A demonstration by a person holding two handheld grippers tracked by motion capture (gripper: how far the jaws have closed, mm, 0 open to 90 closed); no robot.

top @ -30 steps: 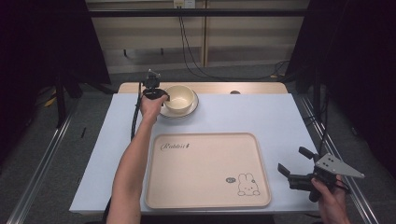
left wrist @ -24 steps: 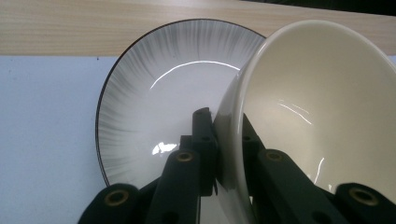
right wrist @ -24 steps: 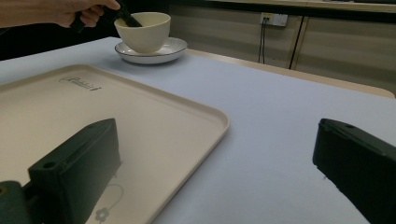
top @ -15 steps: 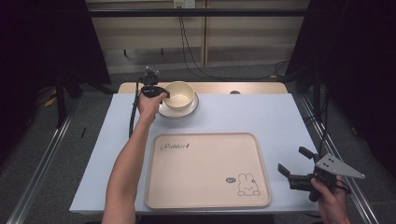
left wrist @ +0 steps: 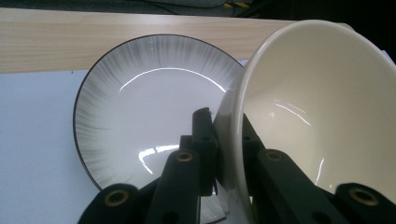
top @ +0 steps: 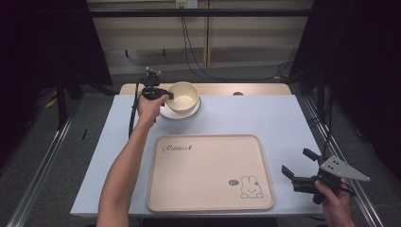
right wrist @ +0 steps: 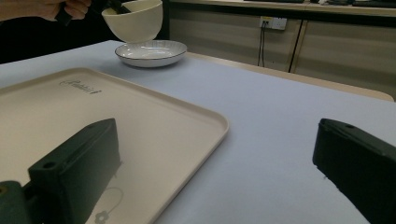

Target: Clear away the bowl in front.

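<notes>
A pale blue mat covers the wooden table [top: 265, 89], with dark curtains at both sides. At about eleven o'clock on the mat, the left gripper [top: 163, 94] pinches the near wall of the cream bowl [top: 183, 96], one jaw inside and one outside. A second ago the bowl sat in the grey-rimmed plate [right wrist: 150, 52]; now it hangs clear above it, tilted, so a lift-off looks under way, perhaps toward the rabbit-printed tray [top: 208, 170] at six o'clock. The right gripper [top: 302, 165] waits at four o'clock, jaws spread and empty. The bowl's underside is hidden from above, and the left gripper view crops its far rim.
</notes>
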